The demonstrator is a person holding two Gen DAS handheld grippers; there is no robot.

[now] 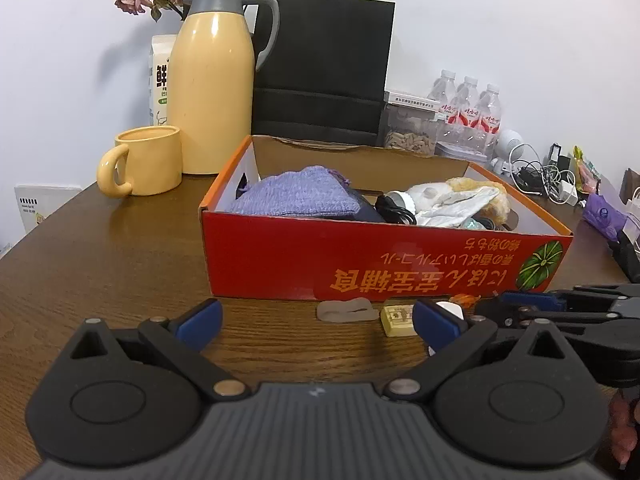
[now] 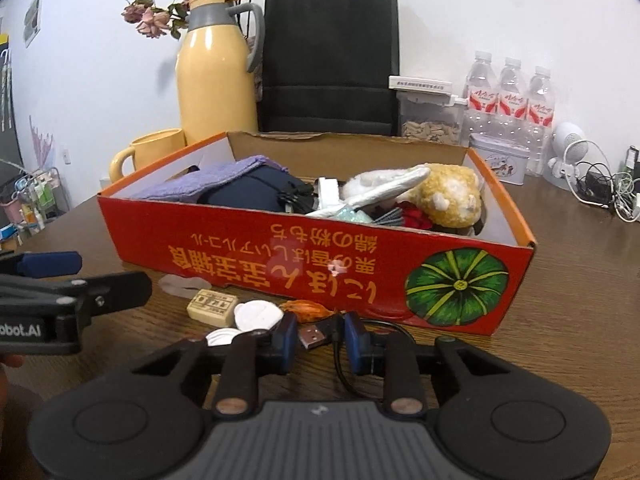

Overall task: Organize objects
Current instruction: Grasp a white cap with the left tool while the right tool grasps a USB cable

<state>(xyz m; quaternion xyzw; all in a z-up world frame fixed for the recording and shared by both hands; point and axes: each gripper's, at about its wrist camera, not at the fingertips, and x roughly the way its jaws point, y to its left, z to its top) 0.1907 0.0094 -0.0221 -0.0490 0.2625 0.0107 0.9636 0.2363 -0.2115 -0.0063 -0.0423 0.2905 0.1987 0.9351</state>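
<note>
Dark wood-grain worktop (image 2: 560, 280) against white wall. Red box (image 2: 320, 264) at centre; USB cable (image 2: 316, 334) at its 6 o'clock, between right hand-held gripper (image 2: 320, 340) pads, contact unclear. Left hand-held gripper (image 1: 316, 324) spread wide, empty.

left tool (image 1: 316, 326) open above table (image 1: 120, 264) | red box (image 1: 360, 256) ahead, full
</note>
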